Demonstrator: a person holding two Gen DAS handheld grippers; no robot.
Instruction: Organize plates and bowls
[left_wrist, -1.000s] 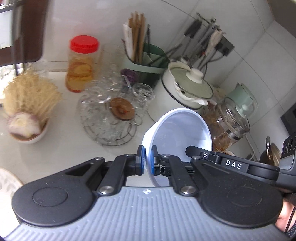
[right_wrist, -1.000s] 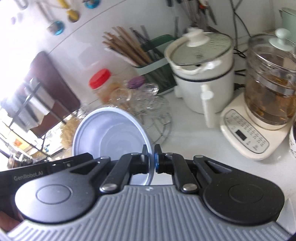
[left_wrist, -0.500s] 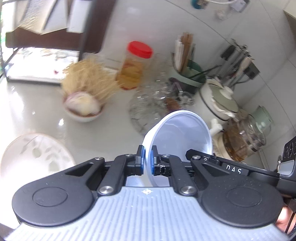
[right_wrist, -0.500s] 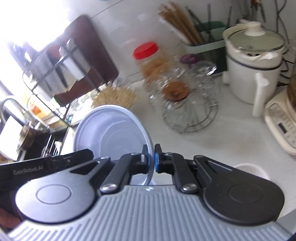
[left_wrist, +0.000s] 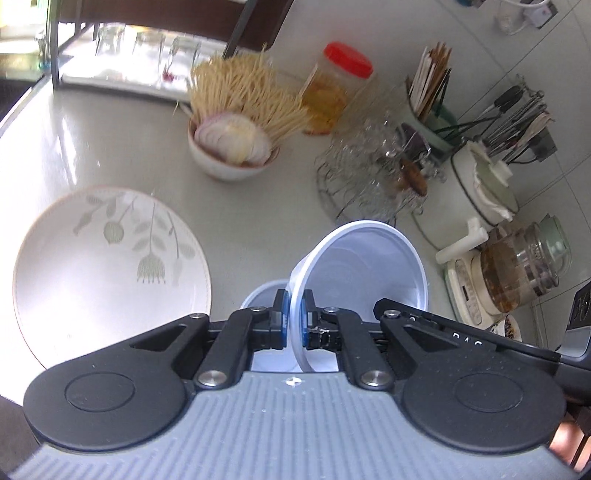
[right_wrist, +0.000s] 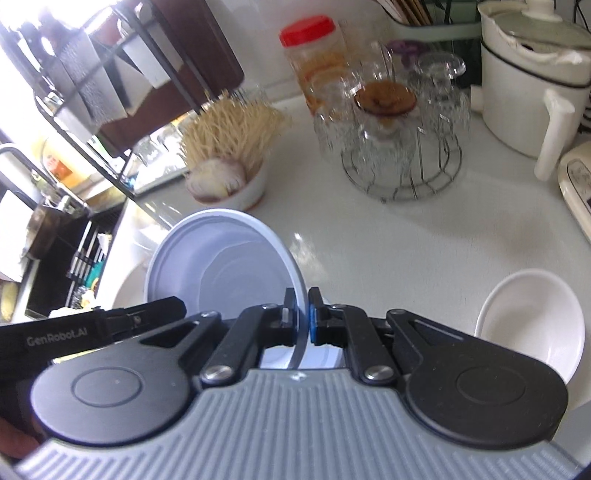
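Note:
Both grippers hold one white plastic bowl by opposite sides of its rim, tilted in the air over the counter. My left gripper is shut on its left rim. My right gripper is shut on its right rim; the bowl shows here too. Another white plastic bowl sits on the counter just below. A white plate with a leaf pattern lies to the left. A small white ceramic bowl sits at the right.
A bowl with onion and noodles, a red-lidded jar, a wire rack of glasses, a white pot, a glass kettle and a utensil holder stand at the back. A dish rack is at the far left.
Both grippers have swung left and down with the bowl. The leaf plate, the lower plastic bowl and the small ceramic bowl have come into view.

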